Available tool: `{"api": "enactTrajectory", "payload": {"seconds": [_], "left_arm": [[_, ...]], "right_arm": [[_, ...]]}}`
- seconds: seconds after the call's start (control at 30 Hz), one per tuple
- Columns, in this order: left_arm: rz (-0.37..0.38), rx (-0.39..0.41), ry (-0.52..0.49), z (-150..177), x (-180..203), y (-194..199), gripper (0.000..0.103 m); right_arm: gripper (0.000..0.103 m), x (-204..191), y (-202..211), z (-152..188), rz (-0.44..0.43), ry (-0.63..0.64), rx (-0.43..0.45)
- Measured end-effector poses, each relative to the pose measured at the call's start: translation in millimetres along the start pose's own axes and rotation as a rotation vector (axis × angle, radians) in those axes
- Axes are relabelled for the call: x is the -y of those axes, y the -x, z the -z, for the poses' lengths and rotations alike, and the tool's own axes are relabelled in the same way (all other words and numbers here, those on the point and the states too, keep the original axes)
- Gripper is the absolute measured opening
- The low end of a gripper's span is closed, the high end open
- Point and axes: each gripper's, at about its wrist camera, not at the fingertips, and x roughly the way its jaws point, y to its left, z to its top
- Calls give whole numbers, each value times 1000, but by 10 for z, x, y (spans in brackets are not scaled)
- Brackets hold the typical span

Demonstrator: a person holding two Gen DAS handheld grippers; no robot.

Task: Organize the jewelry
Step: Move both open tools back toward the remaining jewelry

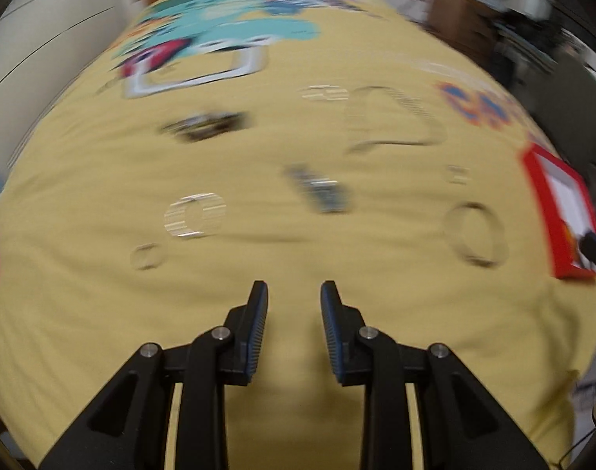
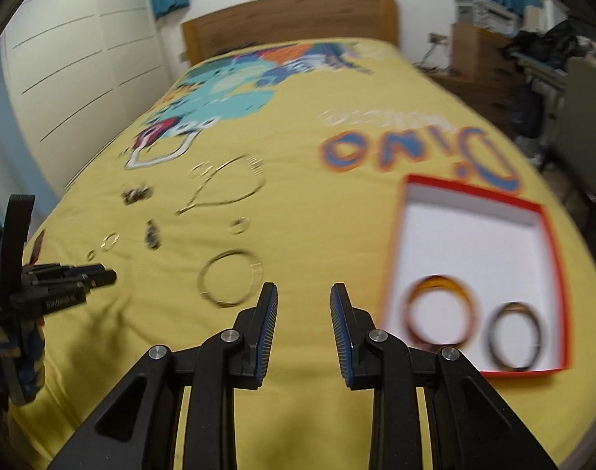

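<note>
Progress: early stage, by my judgement; most of the jewelry lies loose on the yellow bedspread (image 2: 317, 235), outside the box.
Box: red-rimmed white box (image 2: 544, 211) sits on the bedspread toward the right, lid off.
Done: two bangles lie flat inside it, an orange bangle (image 2: 441, 311) and a dark bangle (image 2: 513, 337), side by side at the near end.
Left to do: a thin gold bangle (image 2: 229, 280) lies near the right gripper's tips; a chain necklace (image 2: 227, 188), a few small rings (image 2: 109, 241) and two dark pieces (image 2: 153, 235) are scattered further up the bedspread.
Left gripper (image 1: 294, 293): fingers apart at a moderate gap, holding nothing, above bare bedspread with a pale ring (image 1: 194, 215) ahead; view badly blurred.
Right gripper (image 2: 303, 293): fingers apart at a moderate gap, empty, between the gold bangle and the box.
Next: probably the gold bangle, being nearest.
</note>
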Motion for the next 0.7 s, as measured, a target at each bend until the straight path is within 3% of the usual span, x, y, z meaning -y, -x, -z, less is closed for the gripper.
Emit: {"api": "enactTrajectory", "payload": {"seconds": [0.17,0.3,0.7], "left_arm": [[-59,-24,70,-1,-628,-168,27],[-52,-32,98,-1,-871,-264,35],[-23,-34,152,-109,-1001,-515,35]], "right_arm": [[33,-252,-462,22,-34,-9,-75],[34,-313,-756,32,-25,-23,-116],[35,-325,-1125,-46,-18,-20,-155]]}}
